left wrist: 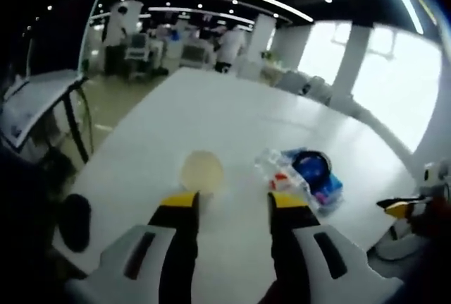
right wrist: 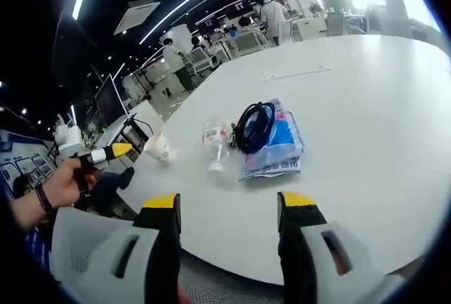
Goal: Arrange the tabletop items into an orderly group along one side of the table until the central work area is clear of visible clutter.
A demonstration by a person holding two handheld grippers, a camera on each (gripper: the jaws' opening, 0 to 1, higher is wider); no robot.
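Four bits — round translucent lid, clear plastic bottle, black coiled cable and blue printed packet — sit loosely bunched on the white table, ungrouped I'd say, with left gripper and right gripper jaws apart, holding nothing.

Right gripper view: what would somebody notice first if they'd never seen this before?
Probably the little heap in the middle of the big white table: a blue and white packet with a coiled black cable lying on it, and a clear plastic bottle on its side just beside it. Further left sits a pale cup, near the table's edge.
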